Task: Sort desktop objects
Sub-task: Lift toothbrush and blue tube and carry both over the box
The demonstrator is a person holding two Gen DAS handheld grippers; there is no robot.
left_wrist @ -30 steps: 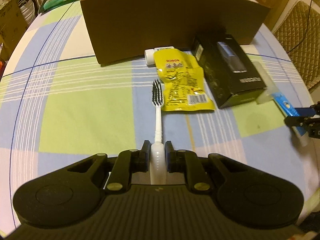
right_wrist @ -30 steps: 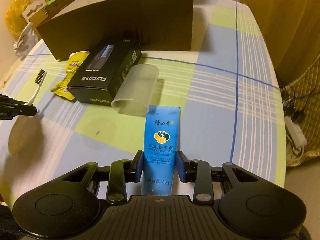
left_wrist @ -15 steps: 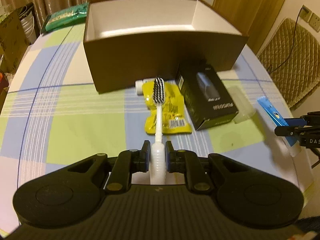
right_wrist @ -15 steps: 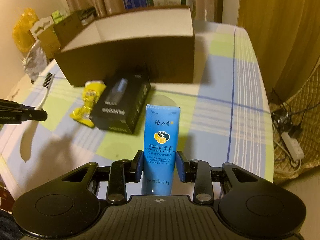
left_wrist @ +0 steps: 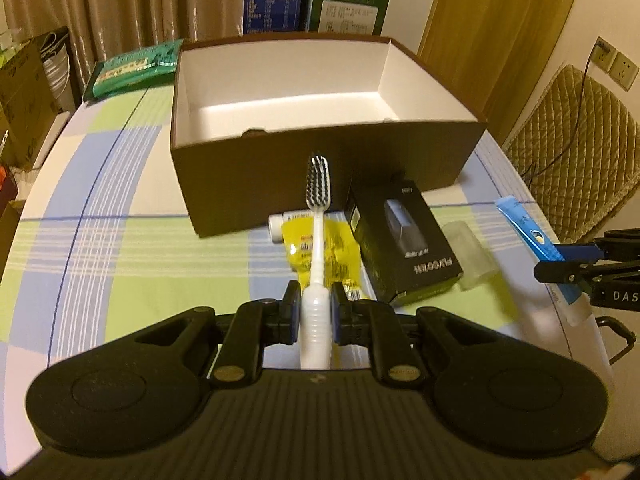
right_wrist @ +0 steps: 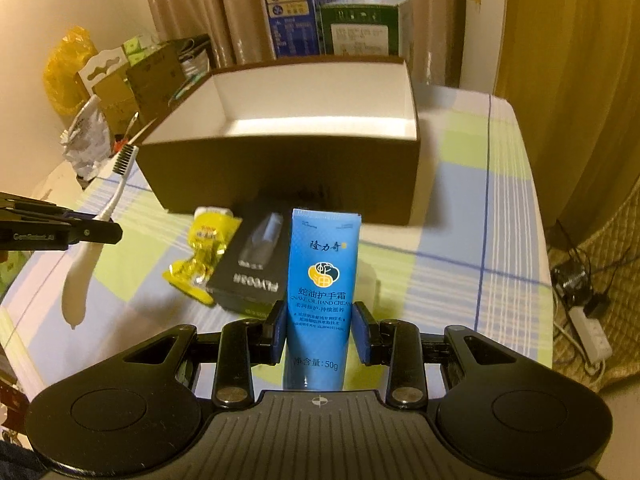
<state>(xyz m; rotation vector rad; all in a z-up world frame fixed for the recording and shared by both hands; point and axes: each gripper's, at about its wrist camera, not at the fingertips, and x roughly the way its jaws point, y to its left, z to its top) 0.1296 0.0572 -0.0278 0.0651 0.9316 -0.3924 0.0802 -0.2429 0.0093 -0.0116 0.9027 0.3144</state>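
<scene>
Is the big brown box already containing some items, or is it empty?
As far as visible, empty: the brown box is open on top, and both views show only bare white floor inside. Its near inner corner stays hidden.

Pouch (left_wrist: 320, 252) before box (left_wrist: 320, 172)

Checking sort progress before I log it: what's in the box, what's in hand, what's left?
Done: nothing visibly sorted; the brown box shows no sorted items inside. In hand: left hand-held gripper shut on the toothbrush; right hand-held gripper shut on the blue hand cream tube. Left on the table: yellow packet, black box, clear cup, small white tube.
</scene>
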